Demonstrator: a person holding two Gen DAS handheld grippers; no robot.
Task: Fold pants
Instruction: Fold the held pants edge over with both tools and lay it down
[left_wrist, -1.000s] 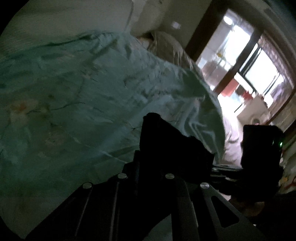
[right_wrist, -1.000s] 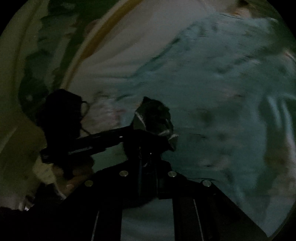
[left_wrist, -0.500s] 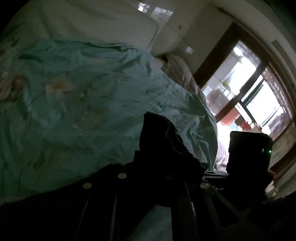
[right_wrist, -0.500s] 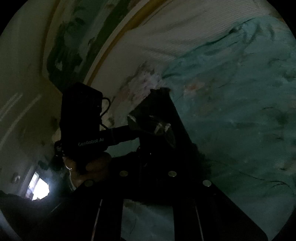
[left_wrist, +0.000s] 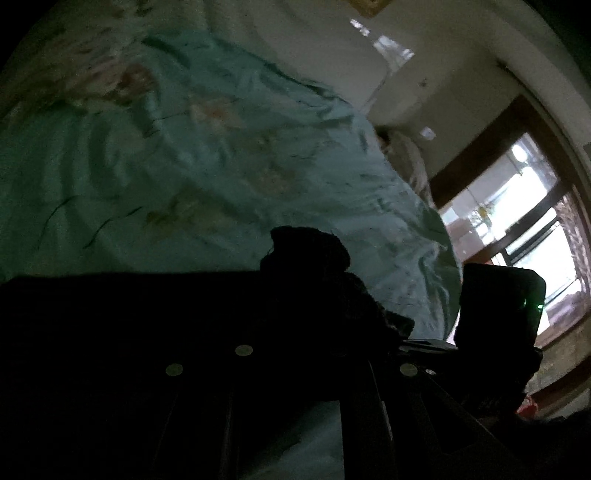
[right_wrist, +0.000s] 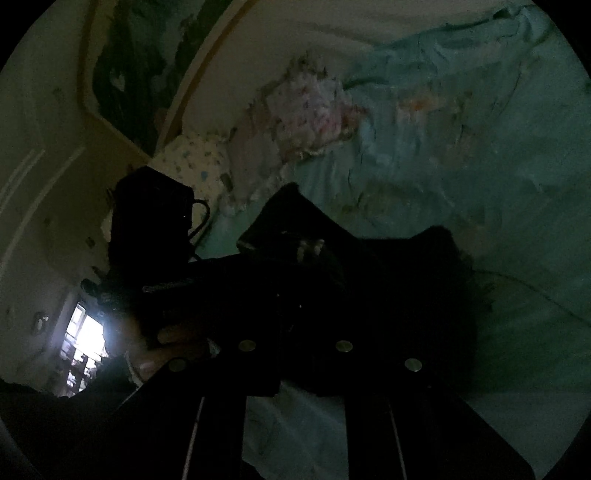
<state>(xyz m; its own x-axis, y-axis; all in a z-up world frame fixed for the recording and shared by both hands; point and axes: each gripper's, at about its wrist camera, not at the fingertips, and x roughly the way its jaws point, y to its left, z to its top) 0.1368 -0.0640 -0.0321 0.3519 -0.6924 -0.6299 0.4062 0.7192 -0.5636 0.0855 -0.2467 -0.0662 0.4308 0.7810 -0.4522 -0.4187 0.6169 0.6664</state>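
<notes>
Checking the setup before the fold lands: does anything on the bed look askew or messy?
Only the teal floral bedspread is rumpled, creased across its middle. The black fabric pants hang bunched from the shut left gripper and right gripper, as expected mid-fold.

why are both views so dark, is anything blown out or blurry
Left wrist view: the window is blown out, so the black pants go silhouette; the teal bedspread is smeared. Right wrist view: dim, grainy, a bright doorway at lower left.
</notes>
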